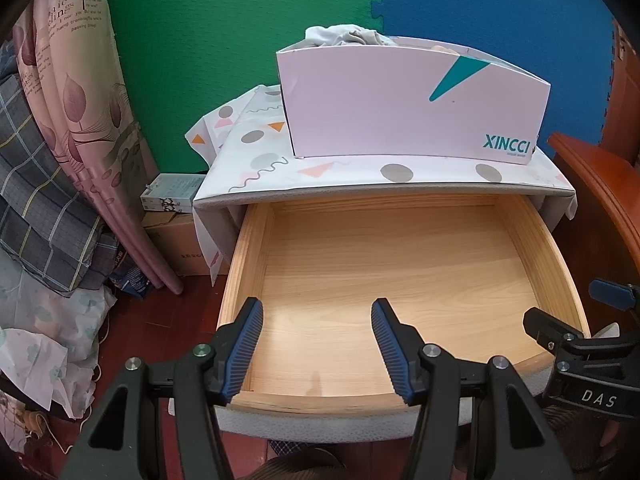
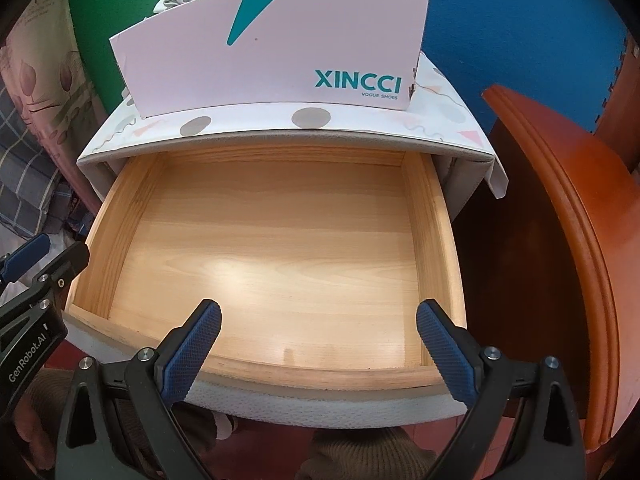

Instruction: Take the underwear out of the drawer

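The drawer (image 1: 400, 280) stands pulled out, its wooden floor bare. Grey underwear (image 1: 344, 36) is bunched in the shoebox (image 1: 400, 108) on the cabinet top (image 1: 320, 176). Left gripper (image 1: 316, 344) and right gripper (image 2: 320, 348) hover over the drawer's front edge, jaws apart, holding nothing

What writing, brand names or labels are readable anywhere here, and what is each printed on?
"XINCCI": teal letters on the white cardboard shoe box atop the cabinet.
"VOGUE SHOES": small print under that name, same box.
"DAS": on the black right gripper, seen from the left wrist.
"GenRobot.AI": on the black left gripper, seen from the right wrist.
Pink leaf-print curtain: lines of print, too blurred to read.
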The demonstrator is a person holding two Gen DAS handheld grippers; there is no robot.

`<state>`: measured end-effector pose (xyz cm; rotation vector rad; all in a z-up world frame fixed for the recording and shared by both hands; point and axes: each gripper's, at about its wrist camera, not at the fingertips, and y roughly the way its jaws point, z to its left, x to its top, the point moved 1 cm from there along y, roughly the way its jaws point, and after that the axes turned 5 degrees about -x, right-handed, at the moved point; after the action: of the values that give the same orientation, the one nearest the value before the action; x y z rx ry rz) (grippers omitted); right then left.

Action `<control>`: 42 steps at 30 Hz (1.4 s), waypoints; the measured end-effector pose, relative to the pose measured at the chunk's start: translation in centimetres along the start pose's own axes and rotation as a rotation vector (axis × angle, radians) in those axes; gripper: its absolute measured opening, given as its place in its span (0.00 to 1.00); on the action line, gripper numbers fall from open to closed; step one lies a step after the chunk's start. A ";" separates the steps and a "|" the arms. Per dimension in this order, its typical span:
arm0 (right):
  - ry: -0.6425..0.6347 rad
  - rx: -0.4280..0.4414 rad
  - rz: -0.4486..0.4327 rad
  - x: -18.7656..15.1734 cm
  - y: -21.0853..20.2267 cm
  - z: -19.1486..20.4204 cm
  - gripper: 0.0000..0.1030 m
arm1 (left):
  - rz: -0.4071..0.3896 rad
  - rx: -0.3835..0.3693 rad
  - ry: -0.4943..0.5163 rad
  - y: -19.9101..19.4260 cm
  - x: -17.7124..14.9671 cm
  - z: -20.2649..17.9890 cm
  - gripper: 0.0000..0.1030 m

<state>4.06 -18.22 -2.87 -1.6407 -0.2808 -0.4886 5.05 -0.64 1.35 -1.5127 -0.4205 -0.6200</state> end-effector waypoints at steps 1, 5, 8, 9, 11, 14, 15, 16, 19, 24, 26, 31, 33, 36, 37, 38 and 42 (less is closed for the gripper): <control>0.002 -0.002 0.001 0.0 0.0 0.0 0.94 | 0.000 0.000 0.000 0.0 0.0 0.0 0.56; 0.004 -0.006 0.001 0.0 0.0 -0.1 0.94 | 0.001 0.001 0.001 0.0 0.0 0.1 0.56; -0.004 -0.009 0.002 0.0 0.1 0.0 0.94 | 0.000 0.000 0.000 0.0 0.0 0.1 0.56; -0.007 -0.010 0.002 0.0 0.1 0.1 0.94 | 0.000 0.001 0.000 0.0 0.0 0.1 0.56; -0.010 -0.010 0.004 0.0 0.1 0.1 0.94 | 0.000 0.003 -0.001 0.1 0.0 0.1 0.56; -0.008 -0.010 0.004 0.1 0.1 0.1 0.94 | -0.001 0.003 -0.001 0.1 0.0 0.1 0.56; -0.009 -0.011 0.004 0.1 0.1 0.1 0.94 | 0.000 0.003 -0.001 0.1 0.0 0.1 0.56; -0.009 -0.012 0.003 0.1 0.1 0.1 0.94 | -0.001 0.004 -0.002 0.1 0.0 0.1 0.56; -0.011 -0.016 -0.001 0.1 -0.1 0.1 0.94 | 0.000 0.004 -0.002 0.1 0.0 0.1 0.56; -0.020 -0.019 -0.001 0.1 -0.1 0.2 0.94 | 0.000 0.004 -0.002 0.1 0.0 0.1 0.56; -0.018 -0.018 0.000 0.1 0.0 0.2 0.94 | 0.001 0.003 -0.002 0.1 0.0 0.0 0.56; -0.021 -0.018 0.001 0.1 0.0 0.1 0.94 | -0.001 0.004 -0.002 0.1 0.0 0.1 0.56; -0.022 -0.017 0.000 0.1 0.0 0.1 0.94 | 0.000 0.005 -0.002 0.1 0.0 0.1 0.56; -0.021 -0.023 0.002 0.1 0.0 0.2 0.94 | 0.000 0.005 -0.002 0.1 0.0 0.1 0.56; -0.021 -0.025 0.003 0.1 0.1 0.2 0.94 | -0.001 0.006 -0.002 0.1 0.0 0.1 0.56; -0.022 -0.024 0.003 0.1 0.1 0.2 0.94 | -0.001 0.004 -0.002 0.1 0.0 0.1 0.56; -0.018 -0.028 0.006 0.1 0.1 0.4 0.94 | 0.000 0.004 -0.003 0.1 0.0 0.0 0.56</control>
<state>4.28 -17.91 -2.94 -1.6731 -0.2835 -0.4759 5.07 -0.59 1.26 -1.5105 -0.4235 -0.6164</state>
